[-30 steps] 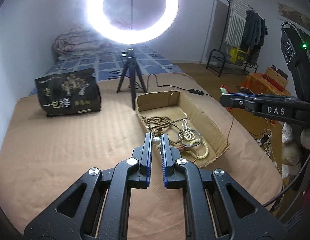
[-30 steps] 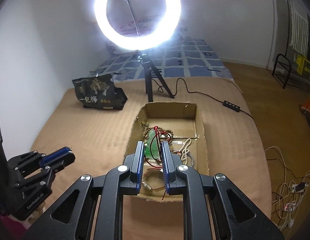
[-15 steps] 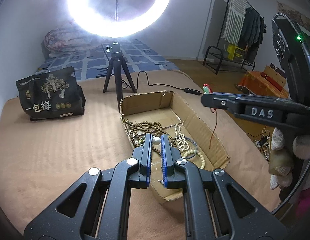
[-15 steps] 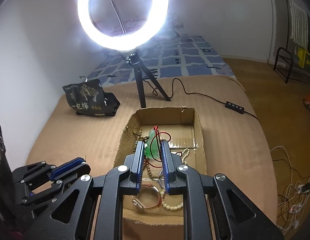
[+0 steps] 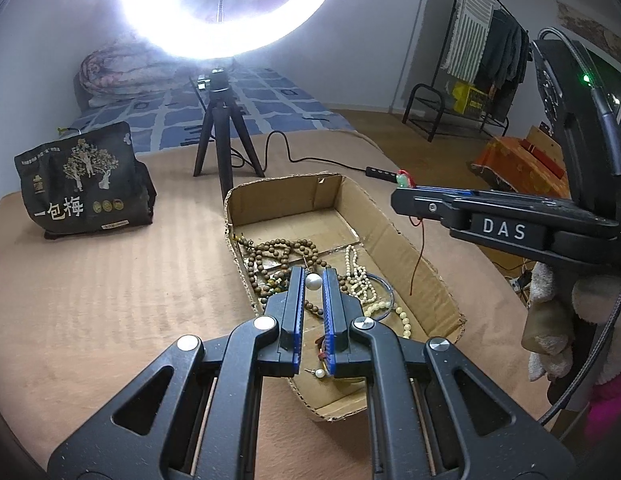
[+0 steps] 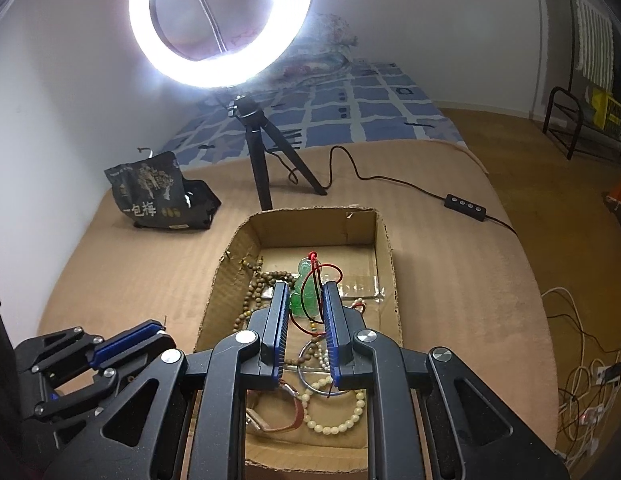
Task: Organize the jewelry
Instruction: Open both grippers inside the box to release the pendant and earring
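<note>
L gripper (image 5: pixel 313 282) pinching a white pearl (image 5: pixel 313 281) right at fingertips, held over near-left part of cardboard box (image 5: pixel 394 224). R gripper (image 6: pixel 306 300) clamped on green pendant (image 6: pixel 307 294) btwn pads, red cord (image 6: pixel 328 270) looping off it, above box w/ brown beads (image 5: pixel 284 250) & cream bead strand (image 6: pixel 334 420) inside. Box sits on tan blanket (image 5: pixel 110 292).

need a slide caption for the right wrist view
Right gripper shut on a green pendant with red cord, above a cardboard box of bead strings.
</note>
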Demonstrator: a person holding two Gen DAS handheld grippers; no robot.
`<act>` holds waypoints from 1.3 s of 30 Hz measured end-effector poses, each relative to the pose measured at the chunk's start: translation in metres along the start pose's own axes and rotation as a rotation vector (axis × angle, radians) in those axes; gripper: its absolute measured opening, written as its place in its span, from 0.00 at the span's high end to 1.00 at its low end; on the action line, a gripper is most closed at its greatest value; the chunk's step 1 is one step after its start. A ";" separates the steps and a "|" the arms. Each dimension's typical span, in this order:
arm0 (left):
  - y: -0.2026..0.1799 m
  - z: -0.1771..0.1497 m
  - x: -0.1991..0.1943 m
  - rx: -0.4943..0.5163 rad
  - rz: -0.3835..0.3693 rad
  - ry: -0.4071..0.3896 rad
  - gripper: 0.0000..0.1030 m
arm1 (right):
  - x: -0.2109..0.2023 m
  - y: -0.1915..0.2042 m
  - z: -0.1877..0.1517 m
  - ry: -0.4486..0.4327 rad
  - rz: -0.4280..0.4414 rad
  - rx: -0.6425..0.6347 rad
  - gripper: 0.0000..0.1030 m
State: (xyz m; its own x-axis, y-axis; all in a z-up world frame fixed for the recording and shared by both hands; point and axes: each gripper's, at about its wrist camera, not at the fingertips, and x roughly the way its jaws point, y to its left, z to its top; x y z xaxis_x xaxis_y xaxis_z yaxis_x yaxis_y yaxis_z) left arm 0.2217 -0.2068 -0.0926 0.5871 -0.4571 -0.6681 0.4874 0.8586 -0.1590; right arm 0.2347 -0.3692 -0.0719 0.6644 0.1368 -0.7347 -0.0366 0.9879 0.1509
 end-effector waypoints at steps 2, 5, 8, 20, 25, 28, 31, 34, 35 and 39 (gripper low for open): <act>-0.001 0.000 0.000 -0.001 -0.003 0.001 0.93 | 0.001 0.001 0.000 0.004 0.003 -0.004 0.85; 0.000 0.001 0.000 -0.002 -0.003 -0.004 0.93 | 0.002 0.002 -0.001 0.008 0.006 -0.008 0.85; 0.000 0.002 -0.001 -0.004 -0.007 -0.008 0.93 | 0.002 0.002 -0.001 0.003 0.002 -0.006 0.84; -0.006 0.002 -0.006 0.021 0.004 -0.022 0.63 | -0.004 -0.001 -0.001 -0.009 -0.028 -0.001 0.64; -0.005 0.003 -0.011 0.019 0.011 -0.027 0.63 | -0.010 0.000 0.000 -0.019 -0.038 0.001 0.64; -0.005 0.004 -0.017 0.020 0.016 -0.033 0.63 | -0.017 0.003 0.001 -0.027 -0.040 -0.004 0.64; -0.005 0.004 -0.025 0.023 0.022 -0.041 0.63 | -0.023 0.007 0.000 -0.034 -0.045 -0.012 0.63; -0.003 0.004 -0.033 0.025 0.030 -0.047 0.63 | -0.032 0.011 0.000 -0.044 -0.054 -0.019 0.63; -0.003 0.004 -0.037 0.025 0.033 -0.050 0.63 | -0.034 0.012 0.000 -0.048 -0.057 -0.021 0.63; -0.003 0.004 -0.051 0.029 0.046 -0.065 0.63 | -0.048 0.017 0.000 -0.068 -0.071 -0.031 0.63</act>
State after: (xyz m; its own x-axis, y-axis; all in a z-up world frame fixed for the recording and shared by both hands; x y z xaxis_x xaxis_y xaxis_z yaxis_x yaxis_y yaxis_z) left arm 0.1932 -0.1869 -0.0556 0.6497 -0.4322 -0.6253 0.4767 0.8724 -0.1077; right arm 0.2021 -0.3586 -0.0339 0.7154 0.0617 -0.6960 -0.0094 0.9968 0.0788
